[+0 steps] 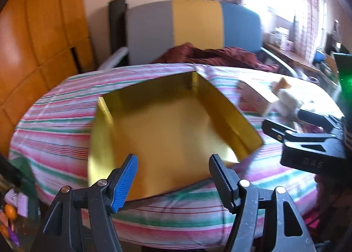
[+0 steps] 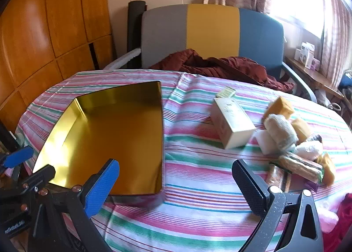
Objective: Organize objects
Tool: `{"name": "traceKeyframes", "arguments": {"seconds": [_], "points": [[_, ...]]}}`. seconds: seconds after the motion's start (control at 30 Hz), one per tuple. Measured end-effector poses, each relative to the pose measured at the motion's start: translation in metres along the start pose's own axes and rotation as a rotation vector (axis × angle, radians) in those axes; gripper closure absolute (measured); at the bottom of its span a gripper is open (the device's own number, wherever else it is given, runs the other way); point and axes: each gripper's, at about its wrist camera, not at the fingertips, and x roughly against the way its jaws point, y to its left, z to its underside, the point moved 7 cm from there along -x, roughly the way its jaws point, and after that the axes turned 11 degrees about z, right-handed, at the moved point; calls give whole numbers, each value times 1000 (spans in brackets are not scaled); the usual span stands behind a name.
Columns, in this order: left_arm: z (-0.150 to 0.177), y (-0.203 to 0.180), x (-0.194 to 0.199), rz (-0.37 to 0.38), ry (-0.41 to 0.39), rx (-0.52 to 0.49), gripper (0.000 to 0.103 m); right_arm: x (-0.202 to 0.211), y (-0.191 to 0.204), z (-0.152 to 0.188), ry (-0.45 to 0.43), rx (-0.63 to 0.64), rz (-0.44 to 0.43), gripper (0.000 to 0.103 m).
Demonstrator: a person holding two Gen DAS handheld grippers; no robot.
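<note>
An empty gold tin box [image 1: 167, 133] lies on the striped tablecloth; it also shows in the right wrist view [image 2: 110, 135] at the left. My left gripper [image 1: 173, 183] is open and empty, just in front of the tin's near edge. My right gripper [image 2: 176, 186] is open and empty over the cloth, right of the tin. A cream carton [image 2: 232, 125], yellow sponges [image 2: 280, 106], white cloth rolls [image 2: 280, 130] and wrapped bars [image 2: 299, 166] lie in a pile at the right. The right gripper's body [image 1: 312, 144] shows in the left wrist view.
A striped cloth [image 2: 198, 197] covers the round table. Behind it stands a grey, yellow and blue chair [image 2: 211, 34] with a dark red garment [image 2: 220, 64] on it. Wooden panels [image 2: 44, 31] are at the left, a cluttered shelf [image 2: 308, 56] by the window at the right.
</note>
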Motion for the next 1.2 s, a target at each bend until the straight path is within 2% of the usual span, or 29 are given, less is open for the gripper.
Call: {"name": "traceKeyframes", "arguments": {"seconds": [0.13, 0.3, 0.5, 0.6, 0.67, 0.77, 0.97, 1.13, 1.2], "points": [[-4, -24, -8, 77, 25, -43, 35, 1, -30, 6, 17, -27, 31, 0], [-14, -59, -22, 166, 59, -92, 35, 4, -86, 22, 82, -82, 83, 0], [-22, -111, -37, 304, 99, -200, 34, 12, -178, 50, 210, -184, 161, 0], [-23, -137, -49, 350, 125, -257, 34, 14, -210, 62, 276, -214, 195, 0], [-22, -155, -60, 383, 154, -288, 29, 8, -226, 74, 341, -214, 219, 0], [-20, -177, -76, 439, 195, -300, 27, -4, -239, 89, 422, -227, 231, 0], [-21, -214, -105, 493, 240, -321, 21, -12, -248, 102, 458, -261, 240, 2], [-21, -241, -127, 535, 279, -357, 20, -16, -252, 108, 482, -286, 249, 16], [-20, -252, -135, 549, 290, -375, 20, -17, -254, 111, 486, -288, 252, 17]]}}
